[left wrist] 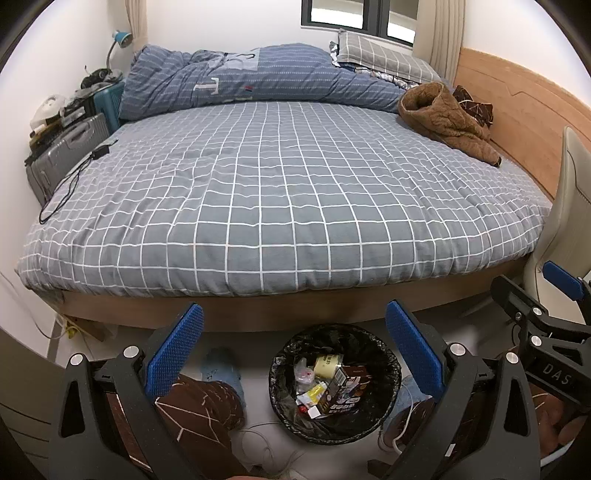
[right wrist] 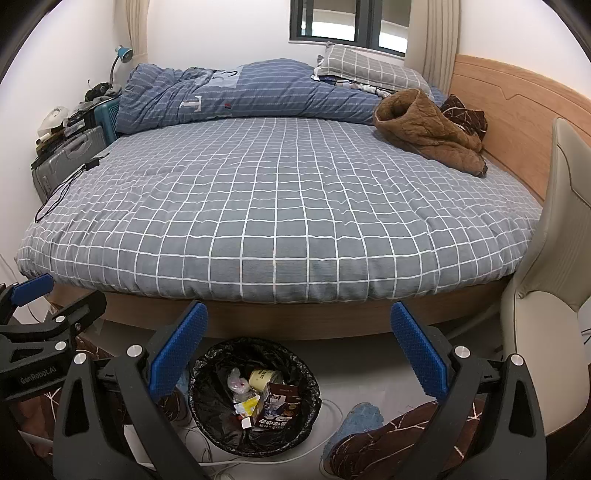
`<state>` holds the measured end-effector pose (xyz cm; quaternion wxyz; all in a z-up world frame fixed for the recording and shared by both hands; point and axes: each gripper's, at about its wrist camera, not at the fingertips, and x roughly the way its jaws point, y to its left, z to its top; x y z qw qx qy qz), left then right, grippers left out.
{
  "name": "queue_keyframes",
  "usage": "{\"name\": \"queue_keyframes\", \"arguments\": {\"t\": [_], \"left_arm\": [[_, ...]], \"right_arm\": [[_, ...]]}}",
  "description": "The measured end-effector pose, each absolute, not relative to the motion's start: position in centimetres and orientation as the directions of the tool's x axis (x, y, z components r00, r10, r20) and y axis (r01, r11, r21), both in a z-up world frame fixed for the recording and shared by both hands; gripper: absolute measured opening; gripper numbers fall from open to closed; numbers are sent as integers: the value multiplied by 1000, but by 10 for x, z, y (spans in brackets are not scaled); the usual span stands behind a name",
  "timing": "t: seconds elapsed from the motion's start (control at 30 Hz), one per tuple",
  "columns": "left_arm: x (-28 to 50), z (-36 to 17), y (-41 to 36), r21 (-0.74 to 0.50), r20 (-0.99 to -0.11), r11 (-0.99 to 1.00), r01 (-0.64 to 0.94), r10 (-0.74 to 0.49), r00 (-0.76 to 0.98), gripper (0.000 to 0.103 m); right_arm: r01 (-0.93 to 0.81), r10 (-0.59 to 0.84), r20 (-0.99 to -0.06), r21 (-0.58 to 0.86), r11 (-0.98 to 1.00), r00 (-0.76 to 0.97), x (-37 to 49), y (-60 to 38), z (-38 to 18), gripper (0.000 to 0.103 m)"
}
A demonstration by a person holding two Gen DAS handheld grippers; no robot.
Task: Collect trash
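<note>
Left wrist view: left gripper (left wrist: 293,363) and right gripper (right wrist: 299,363) jaws wide apart, empty, above trash bin (left wrist: 388,360) near bed (left wrist: 280,192).

Crinkled glossy bin liner (left wrist: 384,373); cloth bedcover (left wrist: 280,192).

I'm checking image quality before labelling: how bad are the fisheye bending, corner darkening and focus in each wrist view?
Left wrist view: strong barrel distortion bows the bed edge, corners fall to black, and focus is sharp from the trash bin to the window. Right wrist view: the same bending curves the headboard, corners are dark, lighting is soft and even, and no motion blur is visible.
</note>
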<state>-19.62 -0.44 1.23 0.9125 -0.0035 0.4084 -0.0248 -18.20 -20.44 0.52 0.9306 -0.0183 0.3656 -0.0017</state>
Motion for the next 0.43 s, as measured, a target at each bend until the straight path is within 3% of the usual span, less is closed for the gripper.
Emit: {"name": "queue_keyframes", "arguments": {"t": [0.43], "left_arm": [[-195,10,-3,-50,-748,997,50,-71,660,97]], "right_arm": [[-15,-13,-678,-35,999,735,-182,-202,7,96]]}}
